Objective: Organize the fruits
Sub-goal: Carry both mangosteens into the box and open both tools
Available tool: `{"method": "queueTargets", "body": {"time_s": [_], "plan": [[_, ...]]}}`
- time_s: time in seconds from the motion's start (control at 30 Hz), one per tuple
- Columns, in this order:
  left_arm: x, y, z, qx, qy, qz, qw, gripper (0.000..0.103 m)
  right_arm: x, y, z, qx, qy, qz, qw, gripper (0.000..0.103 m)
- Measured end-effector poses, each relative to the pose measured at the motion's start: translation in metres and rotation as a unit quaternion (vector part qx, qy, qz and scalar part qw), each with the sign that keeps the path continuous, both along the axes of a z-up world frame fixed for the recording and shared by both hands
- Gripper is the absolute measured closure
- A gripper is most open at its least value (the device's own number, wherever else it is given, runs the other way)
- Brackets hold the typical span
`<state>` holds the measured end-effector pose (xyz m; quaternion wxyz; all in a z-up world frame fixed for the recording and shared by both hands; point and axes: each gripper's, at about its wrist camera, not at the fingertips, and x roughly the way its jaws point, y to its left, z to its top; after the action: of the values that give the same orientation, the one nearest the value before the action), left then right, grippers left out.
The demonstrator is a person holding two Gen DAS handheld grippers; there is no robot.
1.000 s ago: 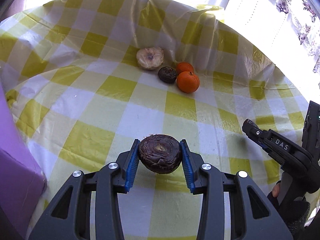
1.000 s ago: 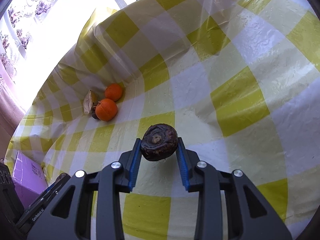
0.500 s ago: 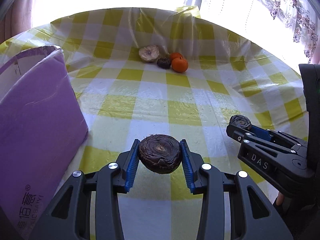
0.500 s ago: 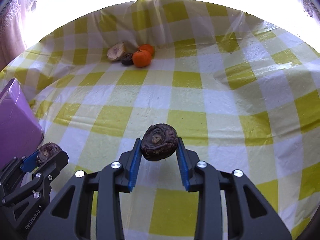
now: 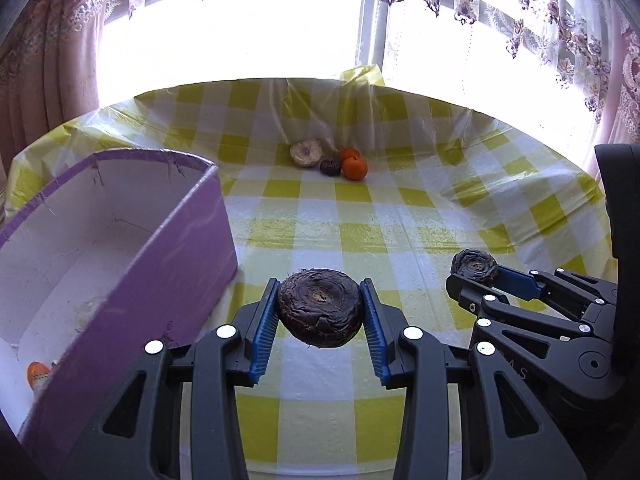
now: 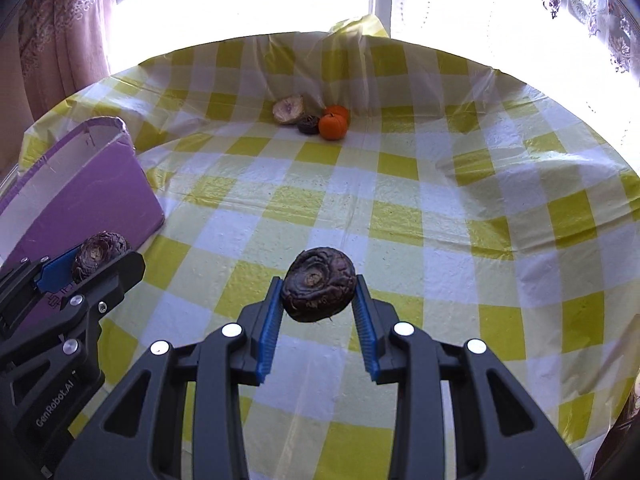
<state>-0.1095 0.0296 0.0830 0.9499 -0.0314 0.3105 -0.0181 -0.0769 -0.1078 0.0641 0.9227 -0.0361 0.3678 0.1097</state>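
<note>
My left gripper [image 5: 320,312] is shut on a dark wrinkled fruit [image 5: 320,310], held above the checked cloth beside the purple box [image 5: 160,264]. My right gripper [image 6: 318,300] is shut on a second dark wrinkled fruit [image 6: 318,290], also held above the cloth. Each gripper shows in the other's view, the right one [image 5: 474,270] at the right, the left one [image 6: 100,256] at the left. At the far side lie a pale fruit [image 5: 306,153], a small dark fruit [image 5: 331,167] and two oranges [image 5: 355,168].
The open purple box has a white inside [image 5: 72,248] with an orange item [image 5: 37,372] in its near corner. The yellow-and-white checked cloth [image 6: 400,216] covers the table and rises at the back. A bright window and curtains [image 5: 52,60] stand behind.
Both grippers have drawn back and lifted with their fruits; the far fruit pile looks smaller and farther. The purple box's open inside has come into the left wrist view.
</note>
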Motion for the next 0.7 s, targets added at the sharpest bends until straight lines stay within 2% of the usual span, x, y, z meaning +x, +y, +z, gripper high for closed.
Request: {"method": "queueTargets", "body": {"time_s": [0.13,0.27,0.43,0.7], "plan": [[-0.031,0.02,0.031,0.005,-0.057,0.027,0.998,0.065,-0.024,0.022,0.033,0.01,-0.053,0.029,0.998,0.068],[-0.054,0.045,0.052,0.007,-0.089,0.054,0.9945,0.065,-0.04,0.05,0.055,0.017,-0.08,0.064,0.995,0.068],[-0.072,0.081,0.06,0.004,-0.096,0.089,0.9914,0.065,-0.052,0.084,0.066,0.022,-0.089,0.101,0.991,0.068],[-0.084,0.145,0.056,0.003,-0.077,0.163,0.9837,0.065,-0.067,0.15,0.078,0.021,-0.099,0.18,0.979,0.068]]}}
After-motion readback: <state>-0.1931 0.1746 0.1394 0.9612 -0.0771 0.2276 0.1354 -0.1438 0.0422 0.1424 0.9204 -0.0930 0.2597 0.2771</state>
